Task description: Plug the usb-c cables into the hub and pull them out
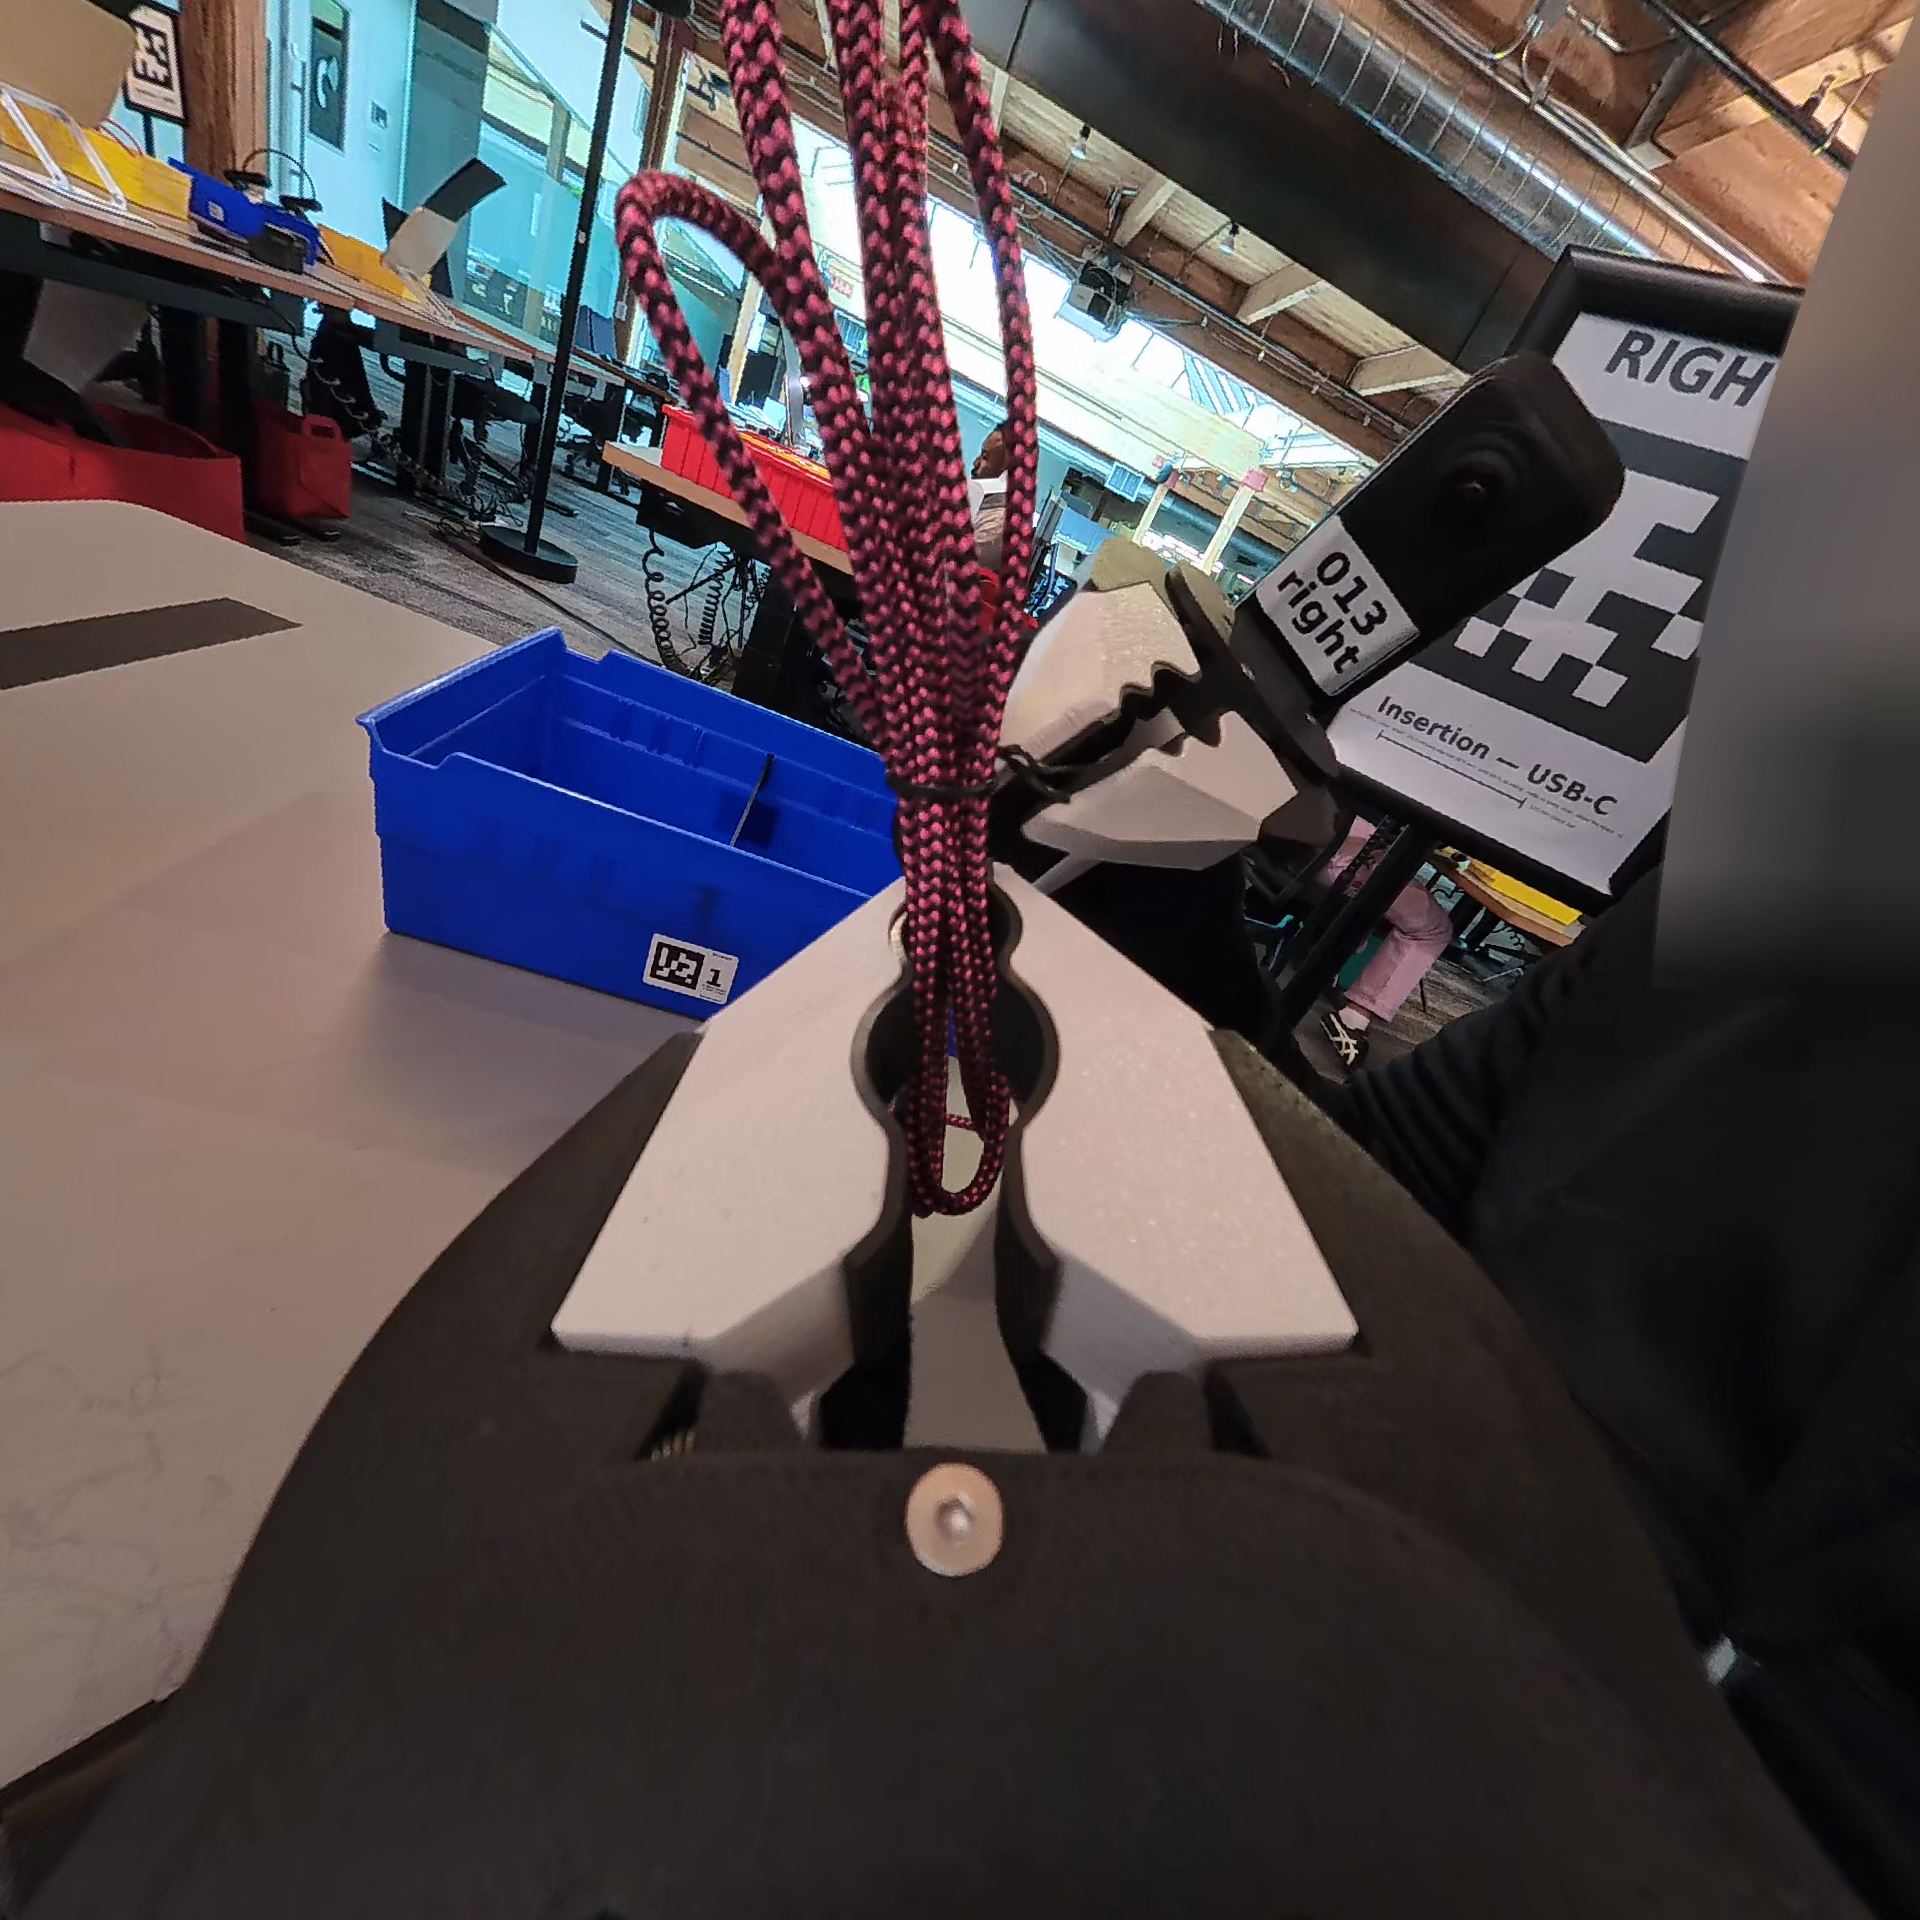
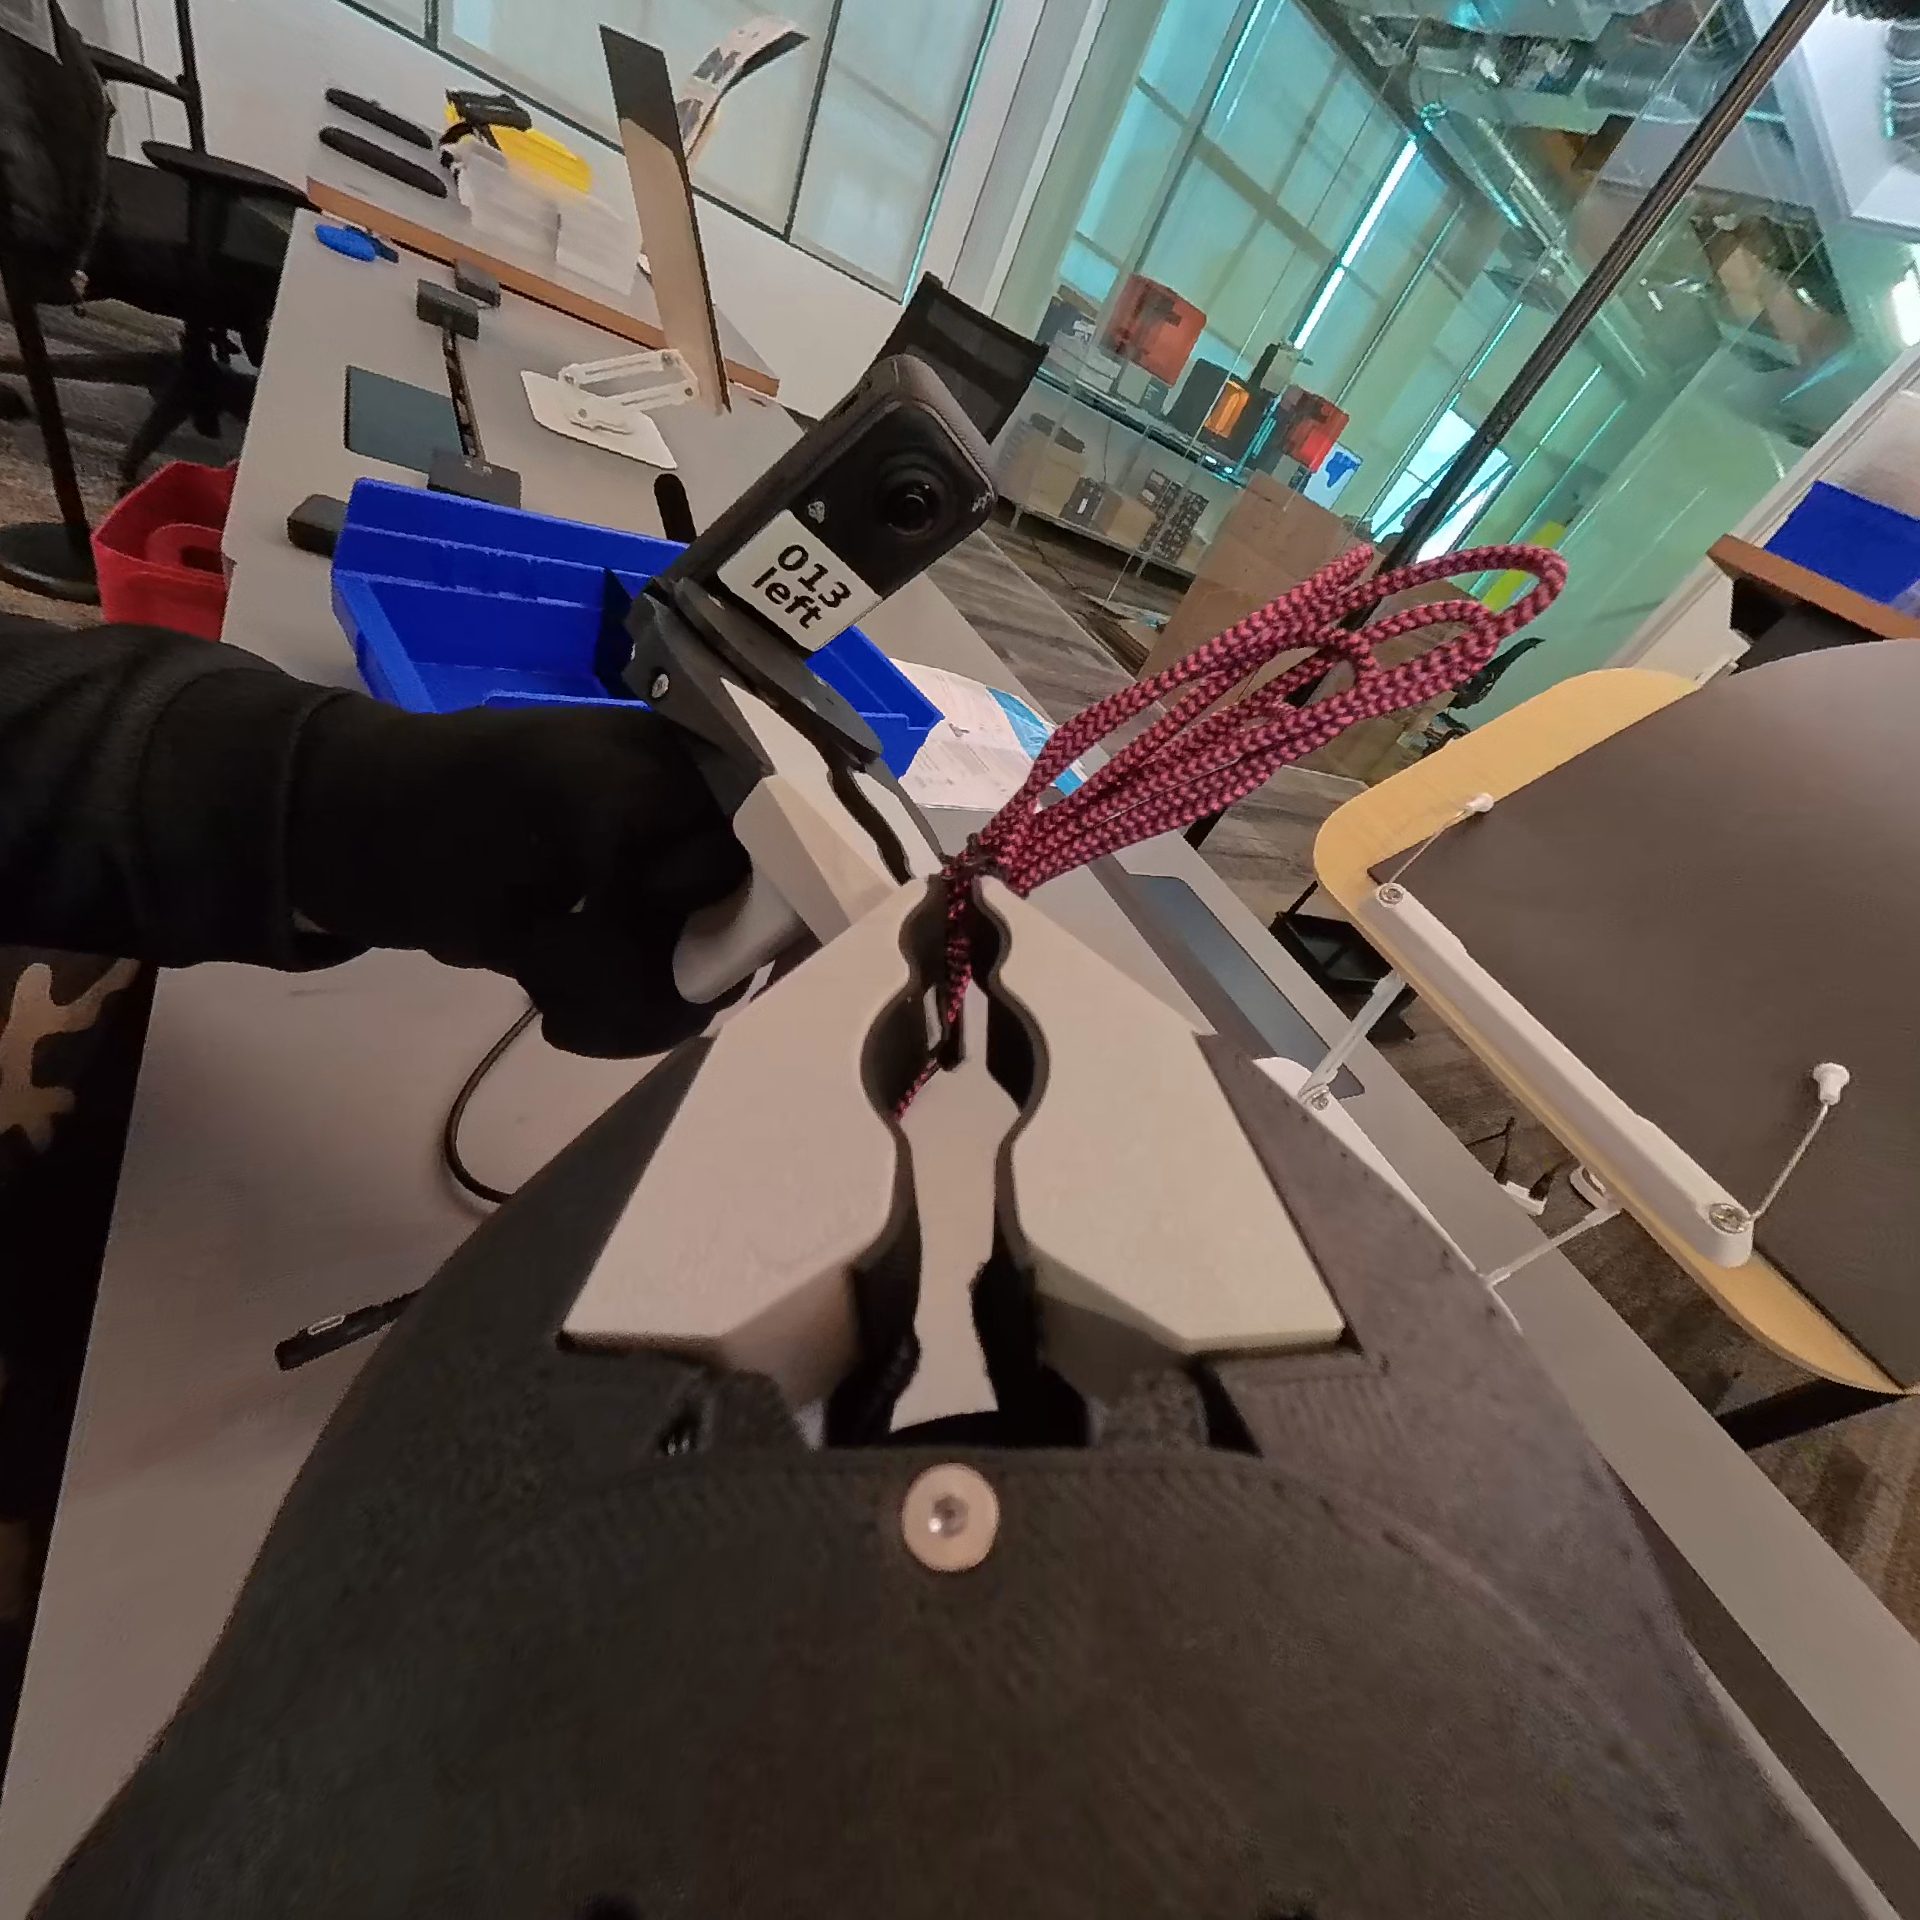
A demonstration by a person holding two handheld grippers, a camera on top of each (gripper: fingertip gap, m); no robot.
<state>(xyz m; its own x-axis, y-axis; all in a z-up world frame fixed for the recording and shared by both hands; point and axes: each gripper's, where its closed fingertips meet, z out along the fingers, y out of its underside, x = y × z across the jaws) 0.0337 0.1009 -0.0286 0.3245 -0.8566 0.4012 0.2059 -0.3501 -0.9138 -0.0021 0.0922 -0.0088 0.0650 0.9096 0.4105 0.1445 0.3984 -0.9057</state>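
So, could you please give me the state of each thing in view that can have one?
Left gripper: shut on the pink braided cable.
Right gripper: shut on the same bundle.
Pink braided cable: coiled, tied with a thin black tie, held in the air.
Blue bin: open-topped, upright on the table.
Black cable: lying loose on the table, unplugged.

Blue bin [image 1: 623, 831] on grey table [image 1: 208, 1039] — red tote [image 2: 161, 561], black chair [image 2: 197, 208]

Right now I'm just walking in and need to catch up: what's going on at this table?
A person holds both grippers on one bundled pink-and-black braided cable. The left gripper is shut on the bundle below its black tie; the right gripper pinches it beside the tie. The coil hangs above the table, near a blue bin. No hub shows.
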